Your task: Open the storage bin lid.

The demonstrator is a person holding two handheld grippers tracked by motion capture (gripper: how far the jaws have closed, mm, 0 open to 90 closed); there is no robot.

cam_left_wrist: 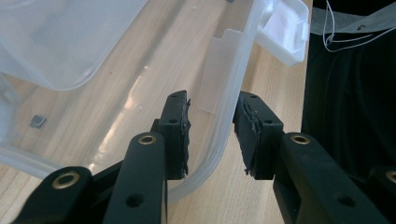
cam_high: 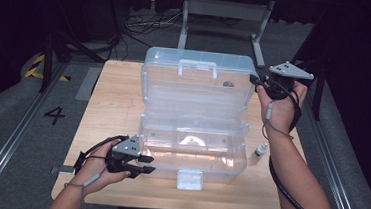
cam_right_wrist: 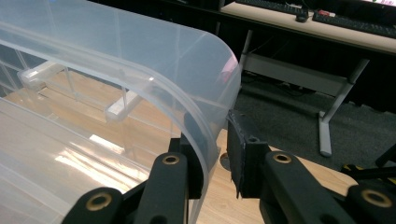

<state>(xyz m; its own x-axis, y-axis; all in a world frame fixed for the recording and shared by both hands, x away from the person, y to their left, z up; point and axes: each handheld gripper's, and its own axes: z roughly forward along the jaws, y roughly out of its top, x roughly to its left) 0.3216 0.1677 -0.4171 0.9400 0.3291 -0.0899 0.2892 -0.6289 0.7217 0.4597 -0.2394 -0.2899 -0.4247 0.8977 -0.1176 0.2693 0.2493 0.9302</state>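
A clear plastic box (cam_high: 218, 171) stands on the wooden table (cam_high: 116, 104) with its lid (cam_high: 199, 93) swung up and back. My left gripper (cam_high: 148, 165) is at the box's front left corner. In the left gripper view its jaws straddle the box's rim (cam_left_wrist: 236, 79), one pad inside and one outside, and the rim touches both; the left gripper (cam_left_wrist: 212, 135) is shut on it. My right gripper (cam_high: 259, 83) is at the lid's right edge. In the right gripper view the lid's curved edge (cam_right_wrist: 205, 107) runs between the jaws of the right gripper (cam_right_wrist: 217, 149), with a small gap at the outer pad.
A white latch (cam_high: 189, 179) hangs off the box's front. A small white bottle (cam_high: 259, 150) stands on the table right of the box. Small bits lie inside the box (cam_left_wrist: 37, 121). A dark floor with cables and a desk frame lies beyond the table.
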